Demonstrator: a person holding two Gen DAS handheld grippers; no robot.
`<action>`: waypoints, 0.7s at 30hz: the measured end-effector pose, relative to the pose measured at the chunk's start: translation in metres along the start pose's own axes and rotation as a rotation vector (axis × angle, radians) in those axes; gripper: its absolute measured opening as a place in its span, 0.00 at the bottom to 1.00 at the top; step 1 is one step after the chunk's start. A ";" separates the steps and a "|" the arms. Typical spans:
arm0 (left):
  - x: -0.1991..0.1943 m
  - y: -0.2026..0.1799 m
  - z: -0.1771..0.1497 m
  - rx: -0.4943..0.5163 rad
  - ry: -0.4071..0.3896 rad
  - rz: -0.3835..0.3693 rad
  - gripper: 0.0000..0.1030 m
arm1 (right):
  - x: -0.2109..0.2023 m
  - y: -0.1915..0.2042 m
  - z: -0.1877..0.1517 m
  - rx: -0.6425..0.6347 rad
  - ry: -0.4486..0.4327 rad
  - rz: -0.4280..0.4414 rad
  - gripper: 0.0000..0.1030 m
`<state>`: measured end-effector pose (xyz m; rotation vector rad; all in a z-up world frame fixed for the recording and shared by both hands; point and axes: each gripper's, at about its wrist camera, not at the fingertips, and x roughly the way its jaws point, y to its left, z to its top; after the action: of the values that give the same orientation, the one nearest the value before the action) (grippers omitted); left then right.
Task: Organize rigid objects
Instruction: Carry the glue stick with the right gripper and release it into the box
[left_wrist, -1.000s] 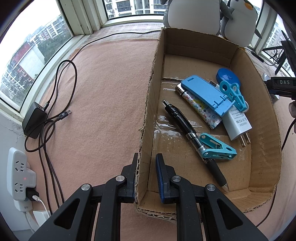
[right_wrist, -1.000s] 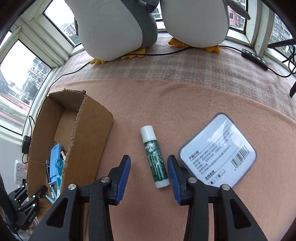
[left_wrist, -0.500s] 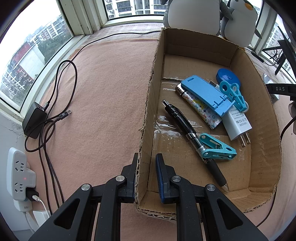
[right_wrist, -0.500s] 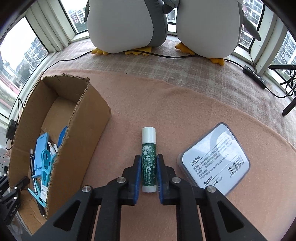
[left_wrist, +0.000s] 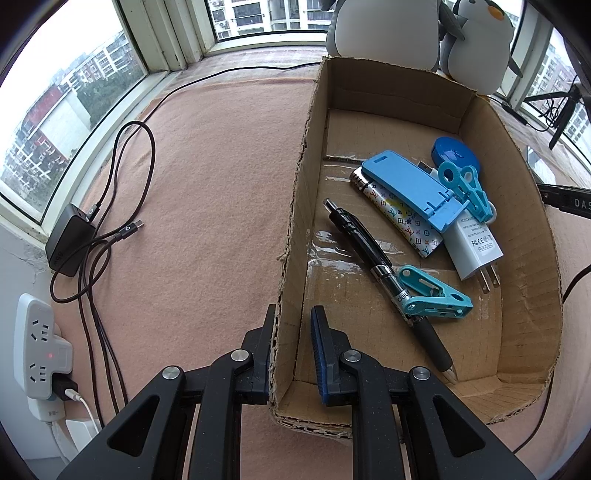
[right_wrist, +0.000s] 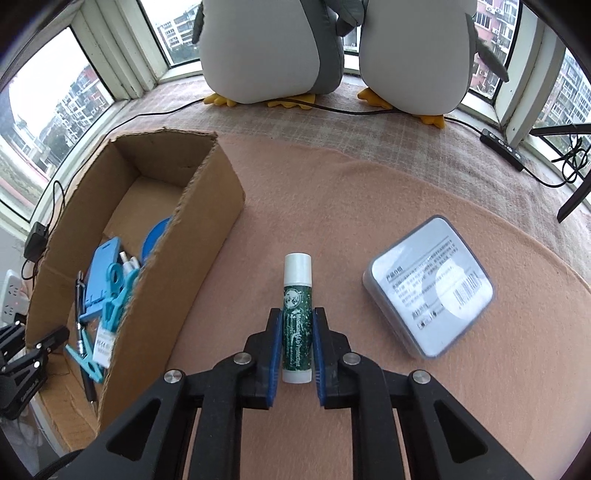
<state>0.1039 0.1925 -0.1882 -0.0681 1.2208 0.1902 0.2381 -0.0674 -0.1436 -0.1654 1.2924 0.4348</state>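
My right gripper (right_wrist: 296, 323) is shut on a green lip balm tube (right_wrist: 296, 291) with a white cap, held above the pink cloth. My left gripper (left_wrist: 293, 321) is shut on the left wall of the cardboard box (left_wrist: 293, 229), one finger outside and one inside. The box holds a black pen (left_wrist: 384, 273), teal clips (left_wrist: 436, 295), a blue holder (left_wrist: 410, 194), a white charger plug (left_wrist: 474, 249), a patterned lighter (left_wrist: 399, 221) and a blue disc (left_wrist: 456, 151). The box (right_wrist: 207, 236) lies left of the tube in the right wrist view.
A flat grey-rimmed case (right_wrist: 430, 286) lies right of the tube. Two plush penguins (right_wrist: 273, 48) stand at the back by the windows. Left of the box lie black cables (left_wrist: 125, 184), a black adapter (left_wrist: 70, 240) and a white power strip (left_wrist: 40, 347).
My right gripper closed on the lip balm tube, then lifted it and moved nearer the box. My left gripper has stayed clamped on the box wall.
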 end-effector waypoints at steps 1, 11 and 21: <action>-0.001 0.000 0.000 0.000 0.000 0.000 0.16 | -0.005 0.001 -0.003 0.002 -0.007 0.008 0.13; -0.002 0.001 0.001 0.001 -0.002 0.000 0.16 | -0.046 0.016 -0.027 0.010 -0.072 0.085 0.13; -0.002 0.002 0.002 0.003 -0.004 0.002 0.16 | -0.070 0.058 -0.017 -0.060 -0.116 0.132 0.13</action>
<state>0.1049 0.1941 -0.1853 -0.0636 1.2173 0.1900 0.1854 -0.0358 -0.0744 -0.1045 1.1807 0.5883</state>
